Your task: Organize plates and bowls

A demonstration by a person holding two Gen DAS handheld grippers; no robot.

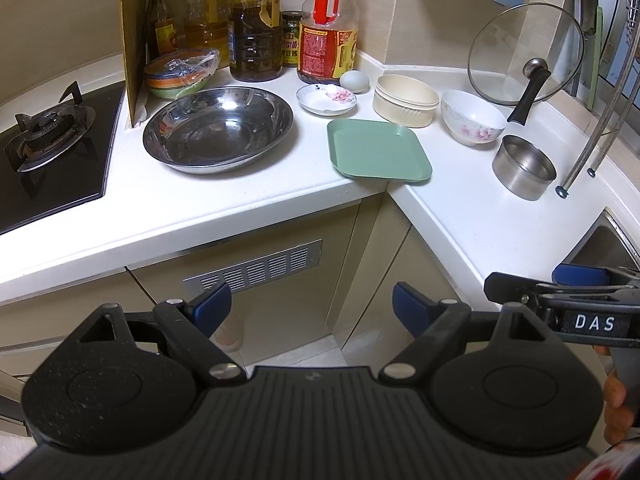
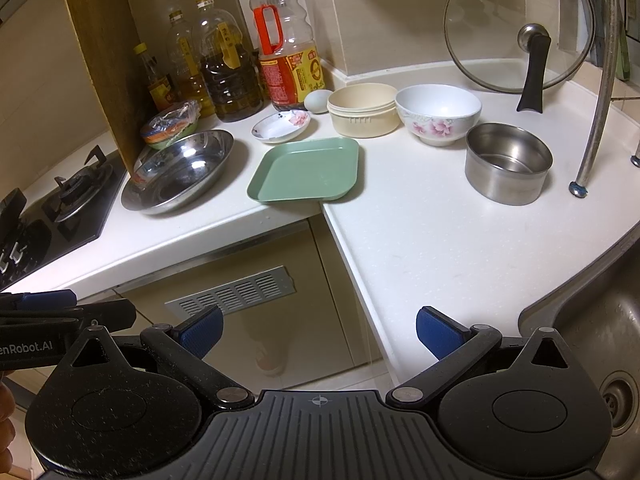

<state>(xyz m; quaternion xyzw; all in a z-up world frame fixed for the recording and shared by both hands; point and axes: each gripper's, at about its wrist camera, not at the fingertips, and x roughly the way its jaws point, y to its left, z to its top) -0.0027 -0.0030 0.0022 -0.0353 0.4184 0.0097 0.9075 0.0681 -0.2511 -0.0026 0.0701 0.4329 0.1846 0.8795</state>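
1. While both grippers hang back below the counter edge, we hold the left gripper and right gripper with jaws spread wide and empty.
2. We find the dishes unsorted: steel basin, small saucer, green tray (one corner overhangs the edge), cream tub, flowered bowl, steel pot.
3. We judge nothing stacked yet, so we approach the tray level and pinch its rim firmly.

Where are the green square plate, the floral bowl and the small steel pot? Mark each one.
green square plate (image 2: 306, 170): right wrist view, flat inner base.
floral bowl (image 2: 438, 114): right wrist view, white inner wall.
small steel pot (image 1: 523, 168): left wrist view, outer side wall.
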